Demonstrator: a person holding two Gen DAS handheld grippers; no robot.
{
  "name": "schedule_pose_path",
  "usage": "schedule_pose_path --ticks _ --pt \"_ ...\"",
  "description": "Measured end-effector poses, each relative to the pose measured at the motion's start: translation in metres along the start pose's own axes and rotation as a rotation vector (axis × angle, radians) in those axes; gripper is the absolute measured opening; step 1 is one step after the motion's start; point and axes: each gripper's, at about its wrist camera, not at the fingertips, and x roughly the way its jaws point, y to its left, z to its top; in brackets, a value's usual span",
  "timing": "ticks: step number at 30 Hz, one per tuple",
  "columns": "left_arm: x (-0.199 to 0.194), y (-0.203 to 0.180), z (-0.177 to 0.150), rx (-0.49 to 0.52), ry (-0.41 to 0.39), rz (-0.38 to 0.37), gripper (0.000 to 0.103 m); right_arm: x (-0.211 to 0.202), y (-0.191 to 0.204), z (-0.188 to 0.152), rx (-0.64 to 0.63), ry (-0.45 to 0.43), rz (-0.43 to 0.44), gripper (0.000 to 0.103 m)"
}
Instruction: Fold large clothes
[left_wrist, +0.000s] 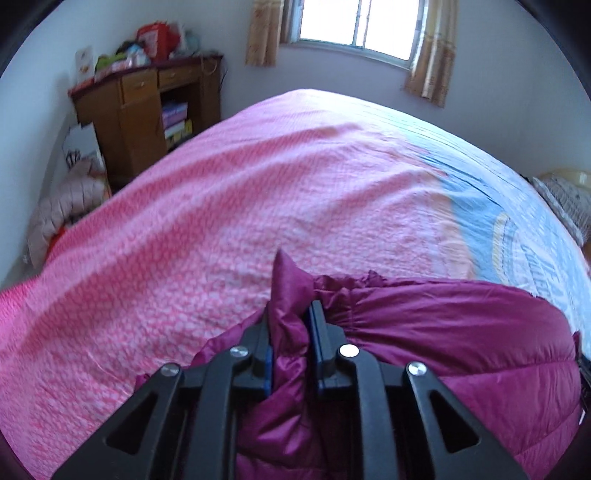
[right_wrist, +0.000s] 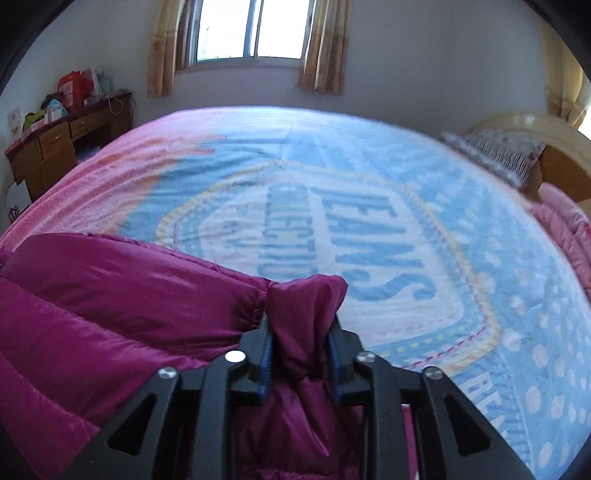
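A magenta quilted puffer jacket (left_wrist: 461, 332) lies at the near edge of the bed; it also shows in the right wrist view (right_wrist: 110, 295). My left gripper (left_wrist: 290, 314) is shut on a bunched fold of the jacket, which sticks up between the blue pads. My right gripper (right_wrist: 301, 325) is shut on another bunched fold of the same jacket (right_wrist: 306, 295). The jacket's body stretches between the two grippers, to the right of the left one and to the left of the right one. The jacket's lower part is hidden under the grippers.
The bed is covered by a pink blanket (left_wrist: 221, 221) and a blue and white printed blanket (right_wrist: 369, 240). A wooden desk (left_wrist: 147, 110) with clutter stands far left. A window (right_wrist: 251, 29) with curtains is behind. A patterned pillow (right_wrist: 495, 151) and headboard (right_wrist: 554, 147) are at the right.
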Motion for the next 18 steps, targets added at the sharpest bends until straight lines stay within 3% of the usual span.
schedule_pose_path --ticks 6,9,10,12,13,15,18 --pt "0.0 -0.016 -0.004 0.066 0.011 0.09 0.023 0.009 -0.026 -0.001 0.138 0.046 0.084 0.054" --pt "-0.001 -0.022 -0.006 0.091 0.007 0.126 0.024 0.003 -0.04 0.002 0.205 0.075 0.126 0.054" --pt "0.0 -0.023 -0.006 0.097 0.008 0.133 0.024 -0.012 -0.041 0.005 0.205 0.04 0.075 0.054" --pt "0.001 -0.027 -0.007 0.108 0.008 0.148 0.024 -0.063 -0.038 0.013 0.195 -0.13 -0.017 0.054" --pt "0.0 -0.028 -0.007 0.112 0.007 0.153 0.024 -0.083 -0.032 0.017 0.18 -0.186 -0.024 0.054" --pt "0.0 -0.029 -0.007 0.116 0.007 0.158 0.024 -0.115 -0.007 0.025 0.133 -0.224 0.049 0.054" --pt "0.0 -0.029 -0.008 0.12 0.006 0.165 0.024 -0.126 0.043 0.03 0.098 -0.143 0.261 0.054"
